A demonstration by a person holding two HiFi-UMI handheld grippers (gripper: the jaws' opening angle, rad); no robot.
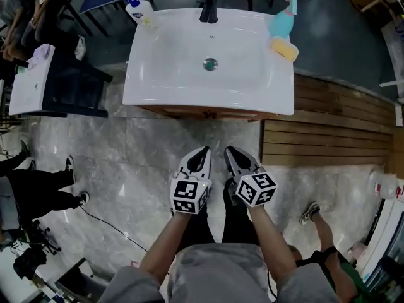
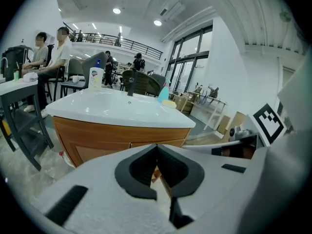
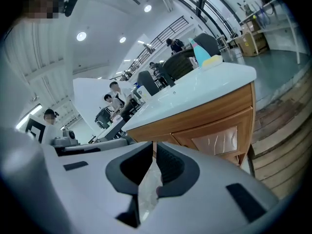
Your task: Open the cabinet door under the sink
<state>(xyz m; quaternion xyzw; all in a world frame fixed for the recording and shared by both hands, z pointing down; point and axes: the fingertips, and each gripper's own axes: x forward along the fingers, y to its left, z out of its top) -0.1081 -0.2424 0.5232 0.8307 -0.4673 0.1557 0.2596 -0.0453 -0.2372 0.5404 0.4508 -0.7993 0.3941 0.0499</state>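
Note:
A white sink (image 1: 164,74) sits on a wooden cabinet, of which only the front top edge (image 1: 202,113) shows from above. The cabinet doors are closed: a panelled door (image 2: 92,147) faces the left gripper view, and another panelled door (image 3: 219,140) shows in the right gripper view. My left gripper (image 1: 203,151) and right gripper (image 1: 231,150) hang side by side over the marble floor, a short way in front of the cabinet and apart from it. Both are shut with nothing between their jaws (image 2: 156,150) (image 3: 153,150).
On the sink rim stand a black faucet (image 1: 209,8), a soap bottle (image 1: 140,10), a teal bottle (image 1: 284,17) and a yellow sponge (image 1: 284,48). Wooden decking (image 1: 334,125) lies to the right, a small table (image 1: 38,81) to the left. A person's legs (image 1: 38,188) and a cable are nearby.

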